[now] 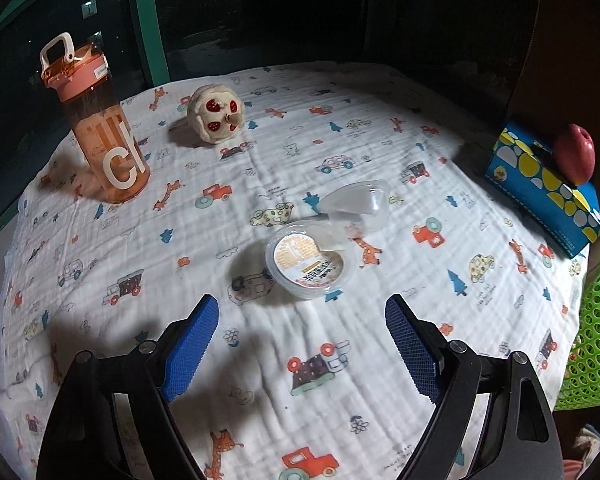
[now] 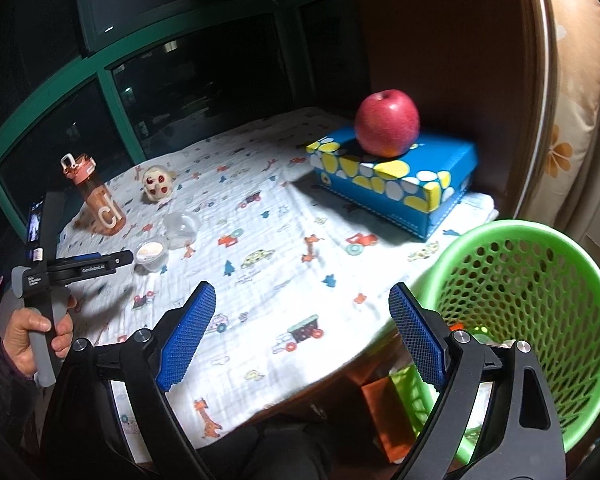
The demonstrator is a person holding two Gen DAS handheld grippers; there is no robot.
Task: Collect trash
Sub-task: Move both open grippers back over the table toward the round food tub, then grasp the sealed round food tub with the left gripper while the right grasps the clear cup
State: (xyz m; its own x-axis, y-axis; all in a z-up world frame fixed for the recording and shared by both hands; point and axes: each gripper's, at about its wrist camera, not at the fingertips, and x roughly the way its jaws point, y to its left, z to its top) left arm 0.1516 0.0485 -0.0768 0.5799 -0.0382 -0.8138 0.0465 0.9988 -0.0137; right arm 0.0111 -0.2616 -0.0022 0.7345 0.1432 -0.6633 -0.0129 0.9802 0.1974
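A small clear plastic cup with a printed label lid (image 1: 310, 263) lies on the patterned cloth, and an empty clear cup (image 1: 356, 205) lies on its side just behind it. Both also show in the right wrist view, the lidded cup (image 2: 152, 254) and the clear cup (image 2: 182, 229). My left gripper (image 1: 302, 316) is open and empty, just short of the lidded cup; it shows from the side in the right wrist view (image 2: 100, 261). My right gripper (image 2: 302, 304) is open and empty above the table's near right edge, beside a green mesh basket (image 2: 540, 280).
An orange water bottle (image 1: 104, 132) stands at the far left with a plush toy (image 1: 216, 114) beside it. A red apple (image 2: 387, 123) rests on a blue tissue box (image 2: 400, 180) at the far right. The basket (image 1: 596, 340) stands off the table's right edge.
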